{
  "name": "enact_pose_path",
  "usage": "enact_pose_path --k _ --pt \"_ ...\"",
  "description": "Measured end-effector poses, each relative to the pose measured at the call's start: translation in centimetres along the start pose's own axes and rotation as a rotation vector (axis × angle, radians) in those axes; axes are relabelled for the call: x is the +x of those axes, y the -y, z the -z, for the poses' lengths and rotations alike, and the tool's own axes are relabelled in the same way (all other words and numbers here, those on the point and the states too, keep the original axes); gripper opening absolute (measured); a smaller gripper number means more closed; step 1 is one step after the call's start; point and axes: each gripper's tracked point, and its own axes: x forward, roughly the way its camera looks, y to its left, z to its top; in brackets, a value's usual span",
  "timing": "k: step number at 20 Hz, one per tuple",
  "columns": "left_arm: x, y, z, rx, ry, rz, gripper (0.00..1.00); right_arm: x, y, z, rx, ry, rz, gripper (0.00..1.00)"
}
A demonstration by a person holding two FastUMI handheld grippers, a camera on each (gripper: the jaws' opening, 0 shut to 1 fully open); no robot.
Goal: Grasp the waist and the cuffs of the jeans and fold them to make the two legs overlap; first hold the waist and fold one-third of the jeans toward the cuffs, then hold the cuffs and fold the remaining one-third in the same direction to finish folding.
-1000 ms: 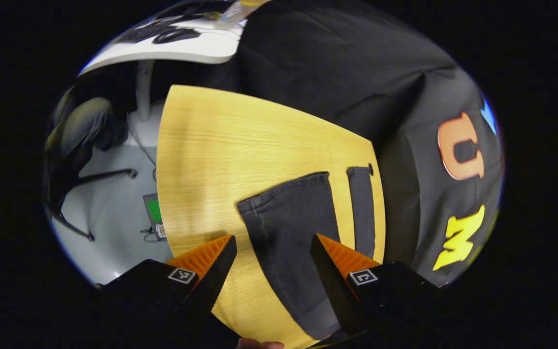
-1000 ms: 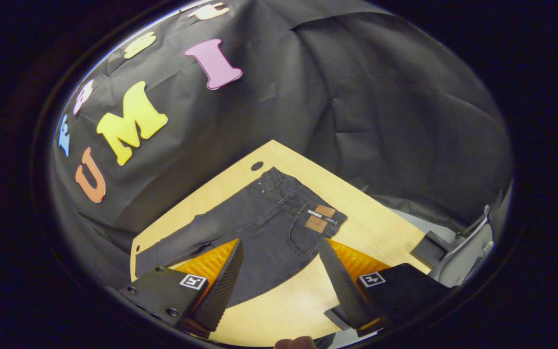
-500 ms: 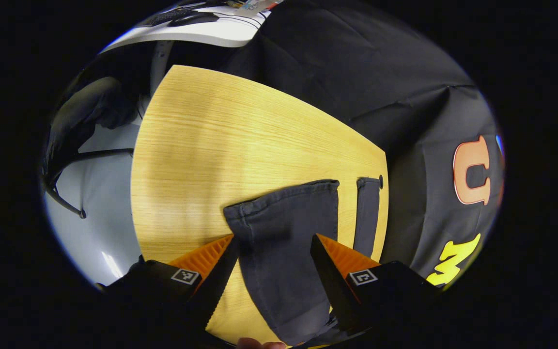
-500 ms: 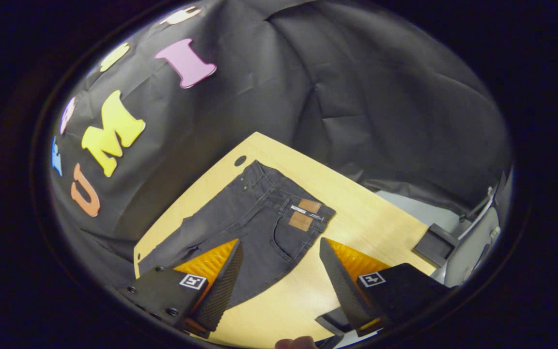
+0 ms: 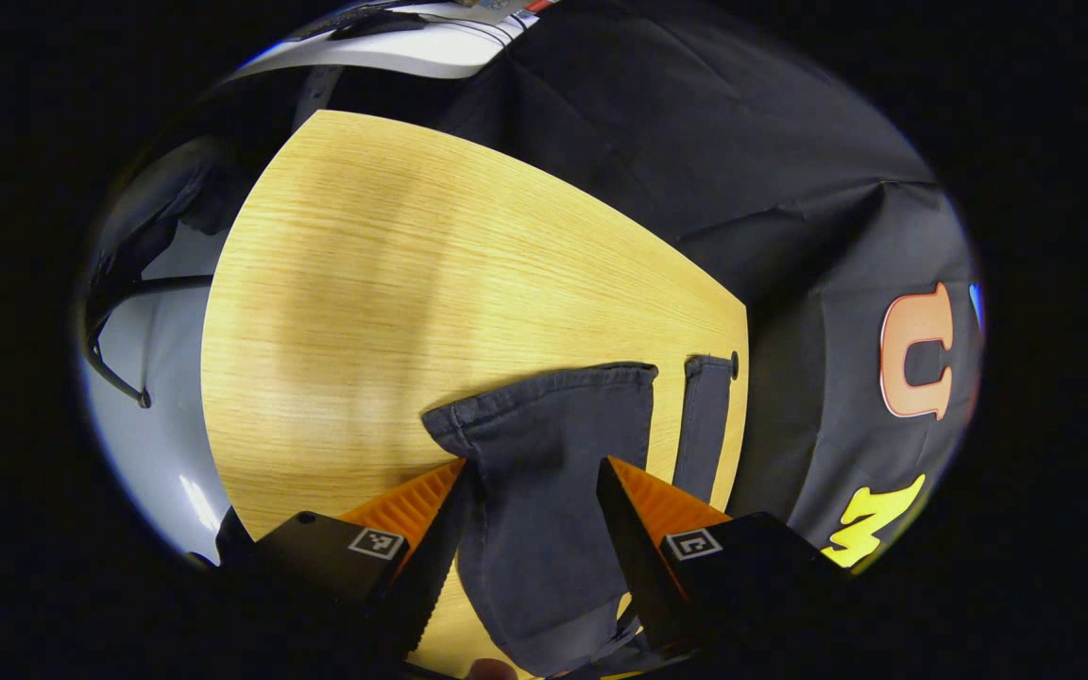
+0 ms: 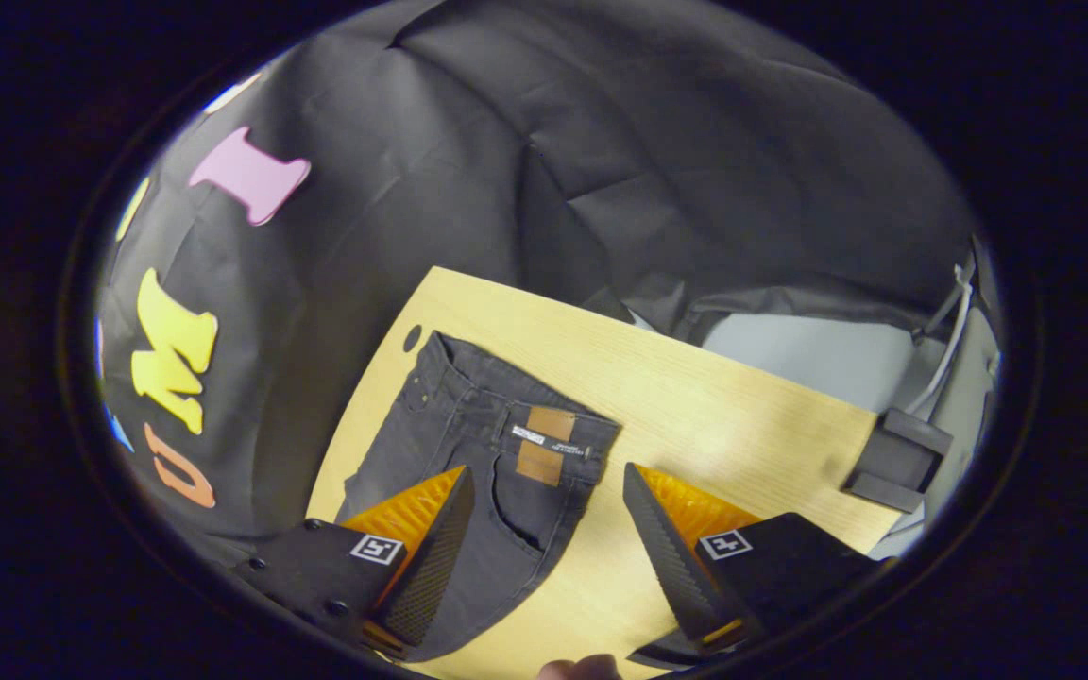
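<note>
Dark grey jeans lie flat on the light wooden table. In the left gripper view the near leg's cuff (image 5: 544, 416) spreads between my fingers, and the far leg's cuff (image 5: 705, 416) lies by the table's far edge. My left gripper (image 5: 530, 515) hangs open just above the near leg, nothing pinched. In the right gripper view the waist (image 6: 497, 406) with its brown patch (image 6: 544, 444) lies ahead. My right gripper (image 6: 549, 519) is open above the seat of the jeans, not touching them.
Bare table (image 5: 393, 283) stretches beyond the cuffs. A small round hole (image 6: 412, 337) marks the table corner near the waist. A black block (image 6: 898, 458) sits off the table's right end. A white desk (image 5: 412, 52) stands far behind.
The left gripper has moved forward and lower over the near cuff. The right gripper has swung toward the waist, which now lies closer and more central.
</note>
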Motion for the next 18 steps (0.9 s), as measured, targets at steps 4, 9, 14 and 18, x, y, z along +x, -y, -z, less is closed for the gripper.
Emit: enact_pose_path --k 4,9,14,18 --pt "0.1 0.2 0.1 -0.007 0.005 -0.001 0.84 2.4 0.7 0.1 0.068 -0.024 -0.002 0.98" --pt "0.7 1.0 0.2 -0.006 -0.005 0.026 0.84 3.8 -0.8 -0.9 0.057 -0.066 -0.094 0.92" --pt "1.5 1.8 0.6 0.01 -0.017 0.041 0.82 3.7 -0.2 -1.0 -0.013 -0.09 -0.064 0.92" --pt "2.3 1.9 0.7 0.008 -0.033 0.023 0.71 4.5 -0.3 -0.8 0.03 -0.076 0.035 0.68"
